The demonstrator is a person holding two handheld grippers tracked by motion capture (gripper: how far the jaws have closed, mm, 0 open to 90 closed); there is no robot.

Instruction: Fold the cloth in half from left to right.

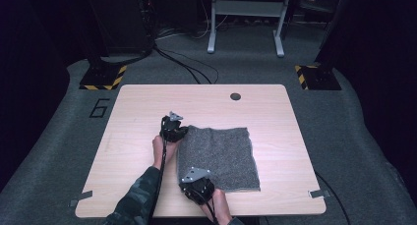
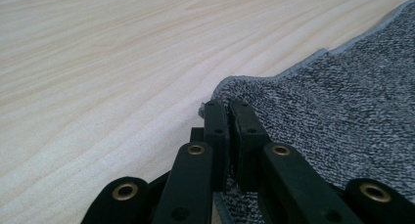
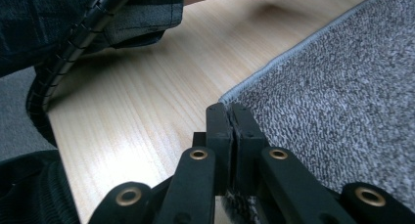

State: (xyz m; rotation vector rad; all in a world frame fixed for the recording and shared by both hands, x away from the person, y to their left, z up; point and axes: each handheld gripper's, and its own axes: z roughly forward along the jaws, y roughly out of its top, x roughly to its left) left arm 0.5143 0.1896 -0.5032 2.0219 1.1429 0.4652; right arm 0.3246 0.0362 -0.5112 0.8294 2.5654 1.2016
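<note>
On wooden table (image 1: 142, 102), L gripper (image 1: 173, 128) & R gripper (image 1: 196, 183) both clamped on grey cloth (image 1: 221, 154) corners

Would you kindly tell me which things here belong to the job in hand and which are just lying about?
In the job:
- grey cloth
- left tongs, shut on its far corner
- right tongs, shut on its near corner

Lying about:
- tape strips
- floor cables
- metal frame

Bright lit table (image 1: 147, 102), dark surroundings — soft shadows, close foreground slightly blurred
</note>
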